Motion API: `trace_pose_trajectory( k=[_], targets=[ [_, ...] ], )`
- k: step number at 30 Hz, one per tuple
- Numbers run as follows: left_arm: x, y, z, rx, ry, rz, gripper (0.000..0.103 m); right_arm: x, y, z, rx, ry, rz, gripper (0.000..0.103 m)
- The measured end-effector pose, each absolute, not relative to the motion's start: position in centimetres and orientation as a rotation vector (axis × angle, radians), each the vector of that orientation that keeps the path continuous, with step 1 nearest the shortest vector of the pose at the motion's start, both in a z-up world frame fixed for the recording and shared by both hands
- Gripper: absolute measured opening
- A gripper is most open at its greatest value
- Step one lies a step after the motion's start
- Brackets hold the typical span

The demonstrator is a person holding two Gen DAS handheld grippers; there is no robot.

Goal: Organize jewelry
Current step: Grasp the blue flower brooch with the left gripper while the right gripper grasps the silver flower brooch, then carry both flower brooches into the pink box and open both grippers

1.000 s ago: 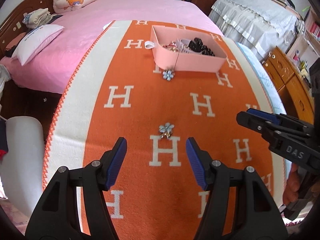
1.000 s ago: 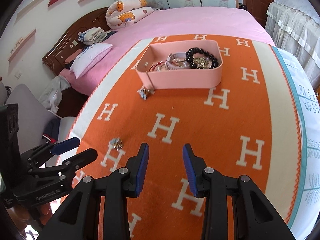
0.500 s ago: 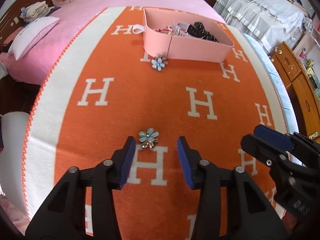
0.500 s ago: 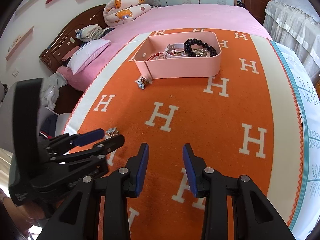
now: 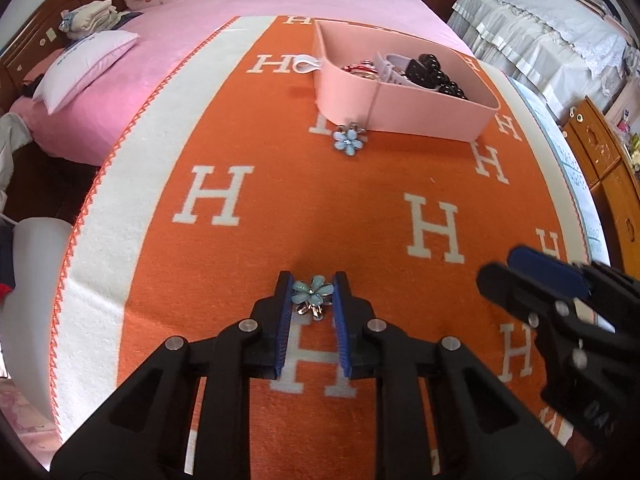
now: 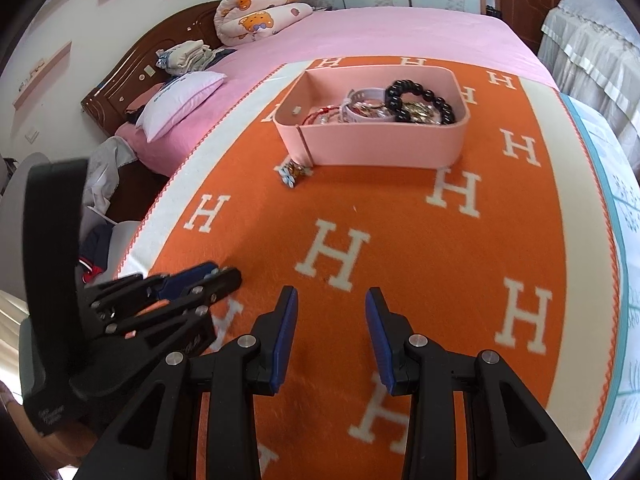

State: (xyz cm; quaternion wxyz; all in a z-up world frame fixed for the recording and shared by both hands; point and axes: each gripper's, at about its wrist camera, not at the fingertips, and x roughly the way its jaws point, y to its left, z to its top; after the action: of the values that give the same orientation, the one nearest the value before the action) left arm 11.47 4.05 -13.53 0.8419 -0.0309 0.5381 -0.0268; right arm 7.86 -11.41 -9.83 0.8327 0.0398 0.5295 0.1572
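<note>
left wrist view: the left gripper [image 5: 313, 294] has just been closing, and its blue pads now press both sides of a blue flower earring [image 5: 313, 289] lying on the orange blanket [image 5: 320, 208]. a second flower earring [image 5: 349, 141] rests just before the pink box [image 5: 404, 114]. the box's contents are partly hidden by its wall here; the right wrist view shows a black bead bracelet [image 6: 420, 98] inside. there the right gripper [image 6: 332, 332] stands apart, empty, and the gripped earring is hidden.
</note>
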Motion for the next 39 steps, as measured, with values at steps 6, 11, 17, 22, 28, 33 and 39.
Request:
trace_pose_trajectory(
  k=[6,11,17,22,28,33,39],
  targets=[
    [11.4,6.8,-13.3,-0.102,1.149,-0.015,0.017,11.3,-8.8,-10.1,0.092,1.117,0.369,0.035],
    [11.9,9.2,-13.4,-0.141,1.162,0.023,0.017,14.5,-6.3,-10.8,0.108,1.123,0.381,0.035],
    [12.9,11.2,-13.3,-0.168,1.161,0.043,0.017,18.4,-4.0,-12.6,0.166,1.152,0.354,0.035],
    [13.6,12.1,-13.4,-0.176,1.168,0.040,0.017,20.4,-2.4,-13.8,0.163,1.159,0.320,0.032],
    [14.8,12.3,-13.6,-0.174,1.170,0.016,0.017,21.9,-0.2,-14.3,0.056,1.112,0.270,0.026],
    [15.7,11.8,-13.6,-0.168,1.169,-0.013,0.017,21.7,0.6,-14.6,-0.012,1.073,0.239,0.021],
    [16.6,11.5,-13.0,-0.161,1.160,-0.037,0.017,21.2,0.2,-14.5,0.000,1.080,0.259,0.020]
  ],
)
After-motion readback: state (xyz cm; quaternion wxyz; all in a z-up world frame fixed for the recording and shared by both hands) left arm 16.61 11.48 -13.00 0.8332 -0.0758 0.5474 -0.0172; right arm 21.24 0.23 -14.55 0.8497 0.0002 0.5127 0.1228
